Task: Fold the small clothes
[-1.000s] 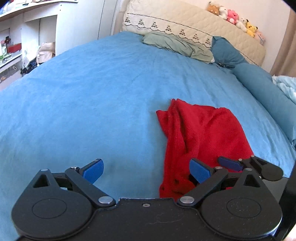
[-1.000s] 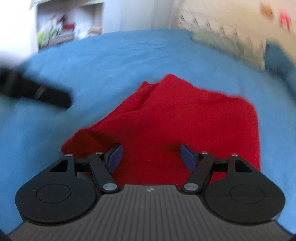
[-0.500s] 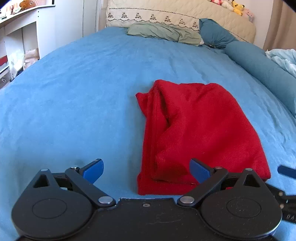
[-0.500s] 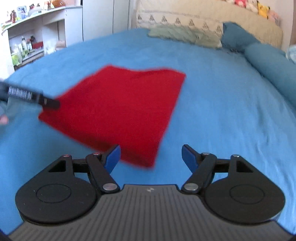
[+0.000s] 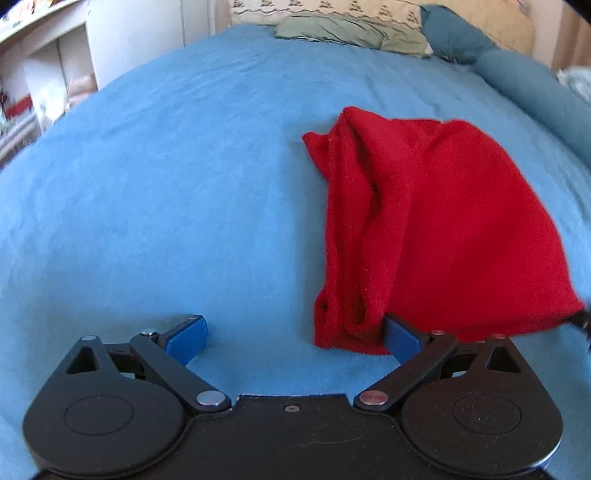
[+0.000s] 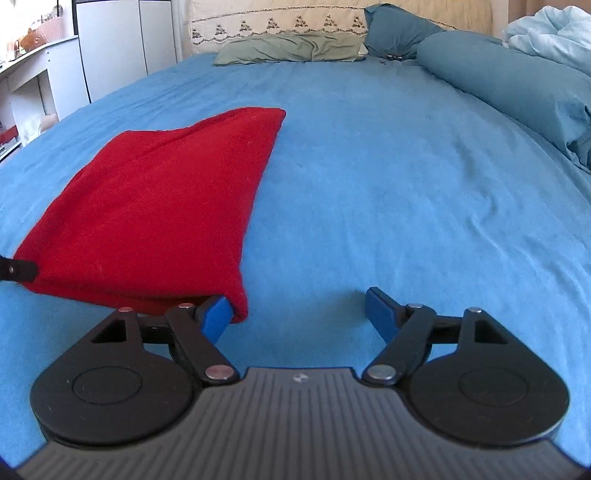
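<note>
A red folded cloth [image 5: 424,229] lies on the blue bed sheet [image 5: 166,184]. In the left wrist view it is right of centre, bunched along its left edge. My left gripper [image 5: 295,338] is open and empty, low over the sheet, its right fingertip at the cloth's near left corner. In the right wrist view the red cloth [image 6: 155,206] lies to the left. My right gripper [image 6: 299,314] is open and empty, its left fingertip touching the cloth's near right corner. The left gripper's edge [image 6: 16,269] shows at the cloth's far left.
A green pillow [image 6: 291,48] and a dark blue pillow [image 6: 399,29] lie at the headboard. A long blue bolster [image 6: 509,92] runs along the bed's right side, with pale bedding [image 6: 554,33] behind. White shelves [image 5: 48,81] stand left of the bed.
Both grippers pulled back from the cloth toward its near edge and apart. The right gripper swung right, so the cloth now sits at its left. The cloth lies flat.
</note>
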